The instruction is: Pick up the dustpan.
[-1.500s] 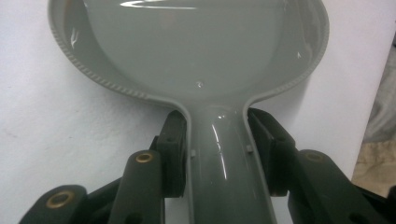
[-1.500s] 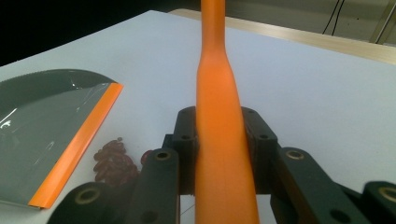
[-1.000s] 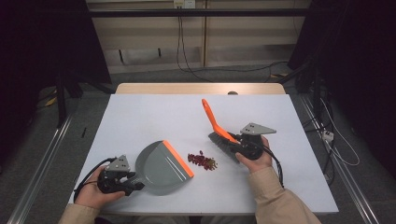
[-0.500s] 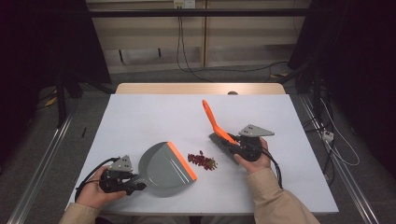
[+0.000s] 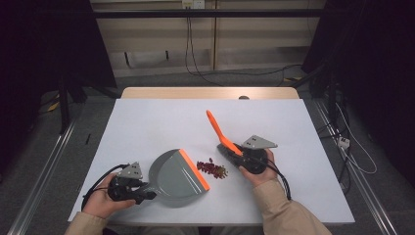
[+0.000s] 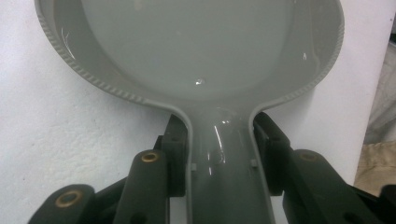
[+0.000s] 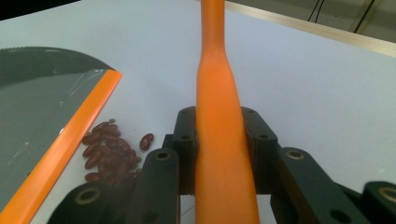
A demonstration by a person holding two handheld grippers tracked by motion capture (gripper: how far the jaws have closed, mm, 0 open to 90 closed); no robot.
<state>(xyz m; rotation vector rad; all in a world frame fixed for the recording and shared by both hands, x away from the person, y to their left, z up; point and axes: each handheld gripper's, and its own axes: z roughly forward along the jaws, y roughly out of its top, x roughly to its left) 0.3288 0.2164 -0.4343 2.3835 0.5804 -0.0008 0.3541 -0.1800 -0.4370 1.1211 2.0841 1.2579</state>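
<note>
Your left gripper [image 5: 147, 195] has just closed on the grey dustpan [image 5: 177, 171] handle — its orange lip now beside the red beans [image 5: 212, 169]. Your right gripper [image 5: 234, 152] clamps the orange brush [image 5: 219, 129] — sweeping can begin.

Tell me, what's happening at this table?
A person is about to sweep up a spill, with a hand-held claw in each hand. The left claw is clamped on the handle of a grey dustpan, whose orange lip faces a small pile of red beans on the white table. The right claw grips the orange handle of a brush just beyond the beans. The beans lie outside the pan.
</note>
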